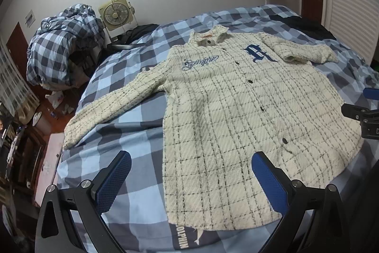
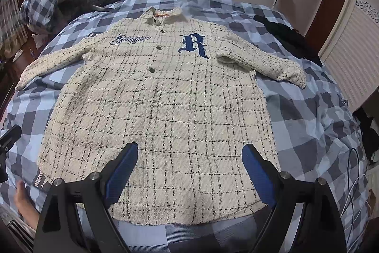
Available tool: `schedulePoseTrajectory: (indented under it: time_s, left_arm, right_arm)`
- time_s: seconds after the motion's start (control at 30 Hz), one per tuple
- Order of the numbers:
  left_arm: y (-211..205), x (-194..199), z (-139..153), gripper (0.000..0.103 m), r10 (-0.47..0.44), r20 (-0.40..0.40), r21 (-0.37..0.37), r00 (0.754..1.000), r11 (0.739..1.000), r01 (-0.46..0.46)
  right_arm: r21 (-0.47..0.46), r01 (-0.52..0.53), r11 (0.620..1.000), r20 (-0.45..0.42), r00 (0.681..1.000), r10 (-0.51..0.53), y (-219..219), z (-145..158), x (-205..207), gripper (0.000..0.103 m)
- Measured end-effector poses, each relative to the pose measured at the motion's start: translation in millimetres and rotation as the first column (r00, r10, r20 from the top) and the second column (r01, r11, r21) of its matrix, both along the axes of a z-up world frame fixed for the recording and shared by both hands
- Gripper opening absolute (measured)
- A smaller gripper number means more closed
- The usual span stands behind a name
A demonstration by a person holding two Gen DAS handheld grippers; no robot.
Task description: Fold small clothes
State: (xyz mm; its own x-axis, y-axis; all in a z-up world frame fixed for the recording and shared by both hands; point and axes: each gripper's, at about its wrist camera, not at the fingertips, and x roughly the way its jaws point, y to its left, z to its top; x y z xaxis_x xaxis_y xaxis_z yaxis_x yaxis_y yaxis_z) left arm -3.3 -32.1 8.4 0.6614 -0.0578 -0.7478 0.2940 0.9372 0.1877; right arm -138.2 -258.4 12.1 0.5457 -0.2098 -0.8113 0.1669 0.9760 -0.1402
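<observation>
Right wrist view, item one: my right gripper [image 2: 189,158] hangs over the hem with its blue pads [image 2: 123,167] spread wide and nothing between them, and the left gripper [image 1: 191,172] is likewise agape above the lower left corner, both poised, I judge, for a first pinch. Item two: cream plaid shirt [image 2: 165,98], buttoned, face-up and flat on the checked bedsheet [image 2: 308,122], collar away from me (laid out so, presumably, for folding); its left sleeve [image 1: 113,101] stretches out straight, its right sleeve [image 2: 260,63] lies doubled back.
</observation>
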Motion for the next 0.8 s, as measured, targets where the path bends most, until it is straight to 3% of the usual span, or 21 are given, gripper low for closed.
schedulePoseTrajectory:
  time_s: [0.8]
  left_arm:
    - [3.9, 1.3, -2.4, 0.103, 0.005, -0.005, 0.006, 1.0, 1.0, -0.005]
  right_arm:
    - [0.046, 0.019, 0.999, -0.022, 1.0, -0.018, -8.3, -2.9, 1.7, 0.087]
